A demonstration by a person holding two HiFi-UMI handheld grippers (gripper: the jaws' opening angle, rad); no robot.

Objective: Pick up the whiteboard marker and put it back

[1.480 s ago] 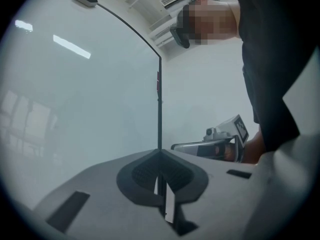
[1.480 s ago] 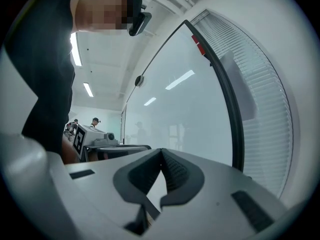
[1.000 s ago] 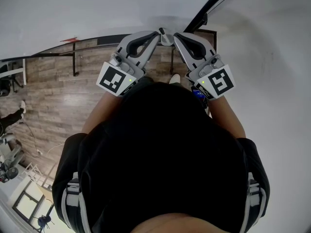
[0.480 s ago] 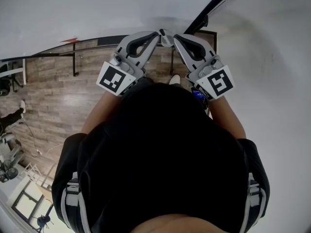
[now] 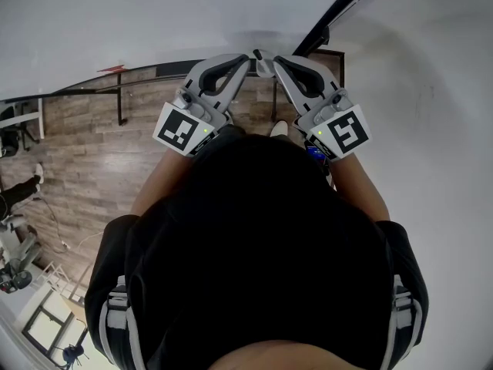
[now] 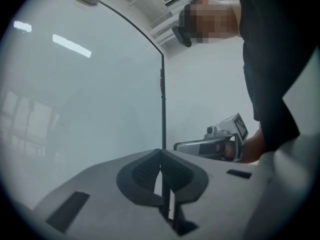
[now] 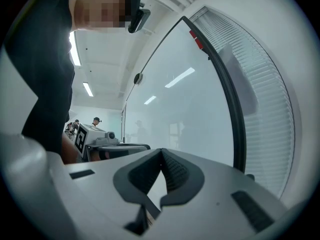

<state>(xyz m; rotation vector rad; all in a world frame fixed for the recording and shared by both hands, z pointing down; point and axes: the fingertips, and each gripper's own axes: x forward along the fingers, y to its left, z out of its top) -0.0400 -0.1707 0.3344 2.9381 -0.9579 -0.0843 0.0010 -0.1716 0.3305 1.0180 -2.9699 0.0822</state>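
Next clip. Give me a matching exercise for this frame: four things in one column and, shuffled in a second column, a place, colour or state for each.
Things:
1. grey two-jaw left gripper
2. wood-plank floor
3. person's short-sleeved shirt
4. thin frame bar of the white board

Descriptions:
A. brown, with wood grain
B. jaws shut together, nothing between them
C. slants across the head view's upper right
D. black, fills the head view's lower middle

Pairs: 1-B, 2-A, 3-D, 4-C.

Ahead, board (image 5: 154, 14); left tool (image 5: 249, 55) beside right tool (image 5: 272, 58), tips close.
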